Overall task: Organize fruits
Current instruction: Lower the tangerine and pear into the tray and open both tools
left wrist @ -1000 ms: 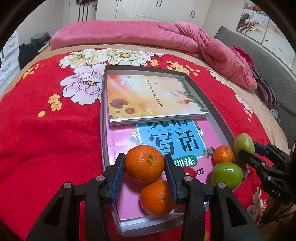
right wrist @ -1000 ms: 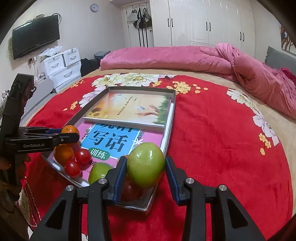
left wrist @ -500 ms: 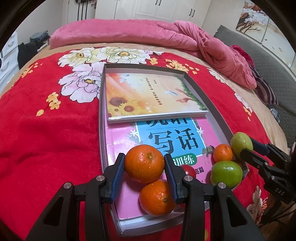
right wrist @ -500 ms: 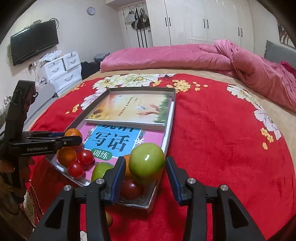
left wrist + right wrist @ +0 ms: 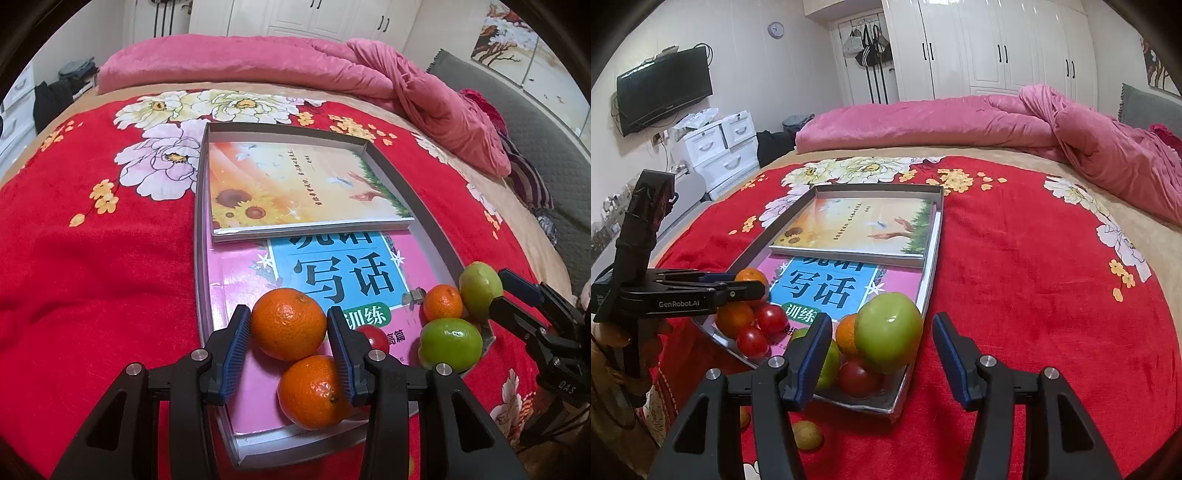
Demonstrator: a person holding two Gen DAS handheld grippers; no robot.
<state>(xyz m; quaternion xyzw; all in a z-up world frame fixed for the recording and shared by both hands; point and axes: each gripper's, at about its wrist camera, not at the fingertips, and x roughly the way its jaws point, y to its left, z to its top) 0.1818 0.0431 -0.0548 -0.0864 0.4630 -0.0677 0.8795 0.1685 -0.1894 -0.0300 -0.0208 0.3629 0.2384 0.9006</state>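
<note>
Right tool (image 5: 879, 360): jaws have just been opening, now clear of green apple (image 5: 888, 332), which sits roundly in tray (image 5: 925, 280).
Left tool (image 5: 290, 341): clamped on orange (image 5: 288, 324).

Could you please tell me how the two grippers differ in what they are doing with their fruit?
The left gripper is shut on an orange; the right gripper has just been opening, its pads clear of the green apple between them. Both hover over the tray.

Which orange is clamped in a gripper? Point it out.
The upper orange, pinched between the left gripper's blue pads. The orange below it and the small orange by the green fruit lie free in the tray.
</note>
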